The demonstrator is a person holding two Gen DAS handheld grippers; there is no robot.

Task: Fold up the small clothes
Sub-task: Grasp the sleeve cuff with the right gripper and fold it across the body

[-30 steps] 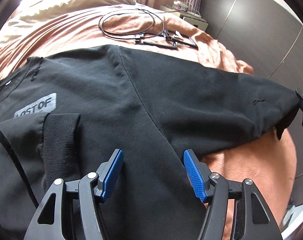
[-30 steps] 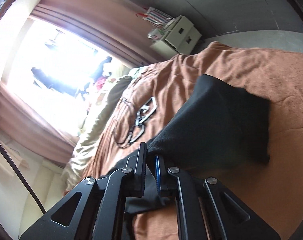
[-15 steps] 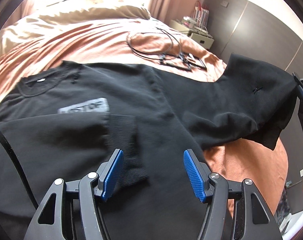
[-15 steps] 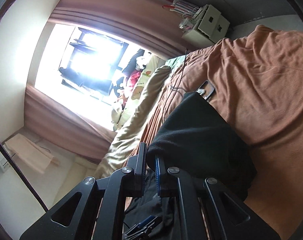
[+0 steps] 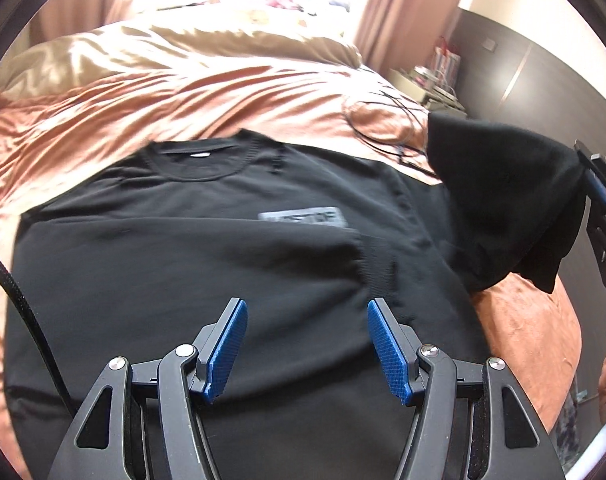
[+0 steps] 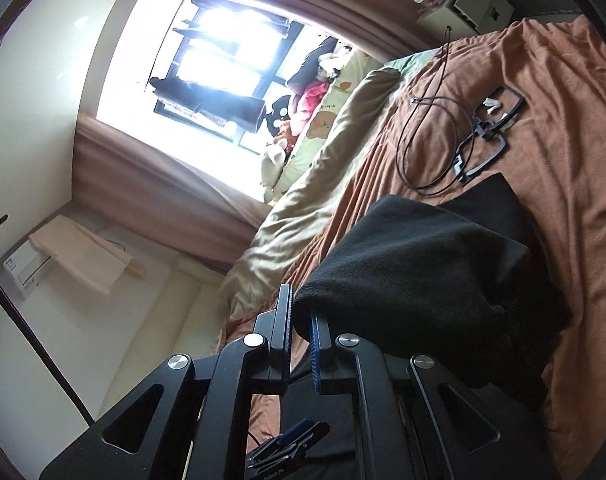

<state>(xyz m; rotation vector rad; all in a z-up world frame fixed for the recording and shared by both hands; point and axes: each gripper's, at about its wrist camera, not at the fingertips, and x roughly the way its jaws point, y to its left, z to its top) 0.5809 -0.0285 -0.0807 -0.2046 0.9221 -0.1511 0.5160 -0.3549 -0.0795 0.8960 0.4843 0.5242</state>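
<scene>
At the bottom of the left wrist view the left gripper (image 5: pixel 305 344) hangs with its blue pads apart and nothing between them, over the black sweater (image 5: pixel 223 272) spread on the orange bed cover (image 5: pixel 231 96). A second ago the sweater's body and outstretched sleeve filled the frame; now the neckline and grey chest label sit mid-frame. Further off at the right edge, the right gripper (image 6: pixel 301 316) is clamped on the sleeve (image 6: pixel 415 264), which was stretched flat before and is now lifted off the bed and bunched. Beyond lie a cable (image 6: pixel 427 140) and pillows (image 5: pixel 191 48).
</scene>
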